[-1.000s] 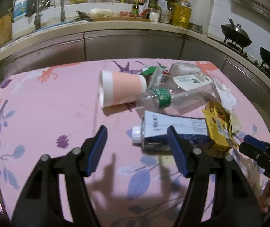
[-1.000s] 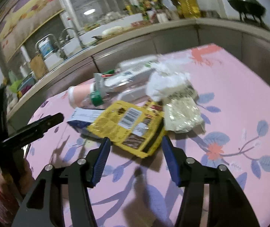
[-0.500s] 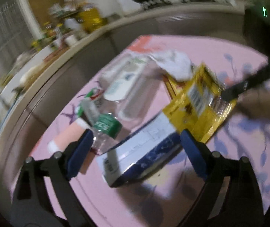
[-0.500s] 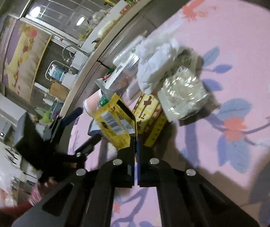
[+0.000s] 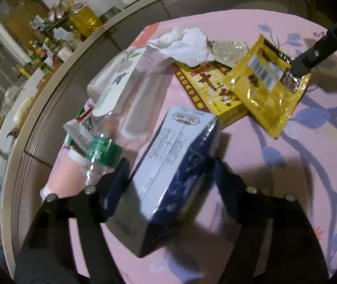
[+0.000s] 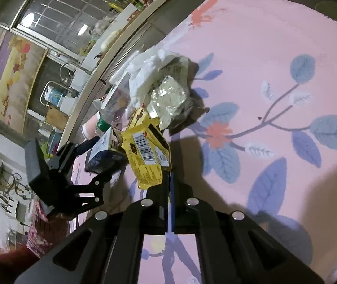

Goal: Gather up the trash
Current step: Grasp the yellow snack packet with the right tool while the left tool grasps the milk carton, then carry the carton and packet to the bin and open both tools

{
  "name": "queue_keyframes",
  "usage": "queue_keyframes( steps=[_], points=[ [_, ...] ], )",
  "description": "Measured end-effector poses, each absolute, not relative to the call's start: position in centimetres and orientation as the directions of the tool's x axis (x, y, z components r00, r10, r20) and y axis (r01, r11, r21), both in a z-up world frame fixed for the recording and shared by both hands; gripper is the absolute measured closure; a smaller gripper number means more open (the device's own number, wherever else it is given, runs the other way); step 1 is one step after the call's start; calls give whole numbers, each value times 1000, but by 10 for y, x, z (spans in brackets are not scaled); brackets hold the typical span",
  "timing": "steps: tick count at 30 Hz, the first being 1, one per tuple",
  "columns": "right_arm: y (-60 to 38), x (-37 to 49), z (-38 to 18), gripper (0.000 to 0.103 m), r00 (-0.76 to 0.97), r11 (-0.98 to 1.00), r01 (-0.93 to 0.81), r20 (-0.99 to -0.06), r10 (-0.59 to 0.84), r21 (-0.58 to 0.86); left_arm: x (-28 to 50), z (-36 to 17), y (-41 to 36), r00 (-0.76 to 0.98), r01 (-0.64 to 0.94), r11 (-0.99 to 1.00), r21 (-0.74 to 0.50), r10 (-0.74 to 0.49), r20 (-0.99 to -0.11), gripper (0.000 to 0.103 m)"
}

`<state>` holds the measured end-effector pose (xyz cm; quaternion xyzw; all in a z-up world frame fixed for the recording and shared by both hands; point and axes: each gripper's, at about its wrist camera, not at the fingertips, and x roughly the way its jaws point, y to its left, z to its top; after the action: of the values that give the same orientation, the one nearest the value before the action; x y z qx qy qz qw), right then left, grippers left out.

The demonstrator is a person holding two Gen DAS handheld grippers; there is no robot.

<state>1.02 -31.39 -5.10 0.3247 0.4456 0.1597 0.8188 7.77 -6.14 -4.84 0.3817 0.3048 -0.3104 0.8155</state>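
A white and blue carton (image 5: 175, 146) lies tilted on the pink floral tablecloth (image 6: 263, 47). My left gripper (image 5: 168, 170) straddles it, its jaws closing, with a pad against each long side. My right gripper (image 6: 168, 172) is shut on a corner of a yellow snack wrapper (image 6: 144, 151), which hangs crumpled above the cloth. From the left wrist view that wrapper (image 5: 267, 94) hangs beside a yellow and red box (image 5: 211, 87), pinched by the right gripper (image 5: 298, 68). The left gripper (image 6: 99, 158) and the carton also show in the right wrist view.
Behind the carton lie a clear bottle with a green label (image 5: 102, 149), a pink paper cup (image 5: 62, 177), crumpled white tissue (image 5: 187, 45) and a clear plastic bag (image 6: 170, 97). A steel kitchen counter (image 5: 50, 94) curves round the table's far side. A person's sleeve (image 6: 38, 241) is at lower left.
My left gripper rolled, moved in and closed round the carton. My right gripper shut on the yellow wrapper and lifted it off the pile.
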Motion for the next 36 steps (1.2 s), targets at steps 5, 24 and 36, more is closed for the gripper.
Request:
queue_keyframes(
  steps=[5,24,36],
  points=[
    [-298,11,-37,103,554,754,-21,-621,555,656,55,-40,-49,584,742,585,329,-321,-746,46],
    [-283,11,4,103,597,714,-119,-525,607,690,30,23,10,513,670,739,-78,-536,-670,52],
    [-342,3,14,103,723,747,-48,-494,484,663,66,52,-89,437,748,650,-132,-633,-639,52]
  ],
)
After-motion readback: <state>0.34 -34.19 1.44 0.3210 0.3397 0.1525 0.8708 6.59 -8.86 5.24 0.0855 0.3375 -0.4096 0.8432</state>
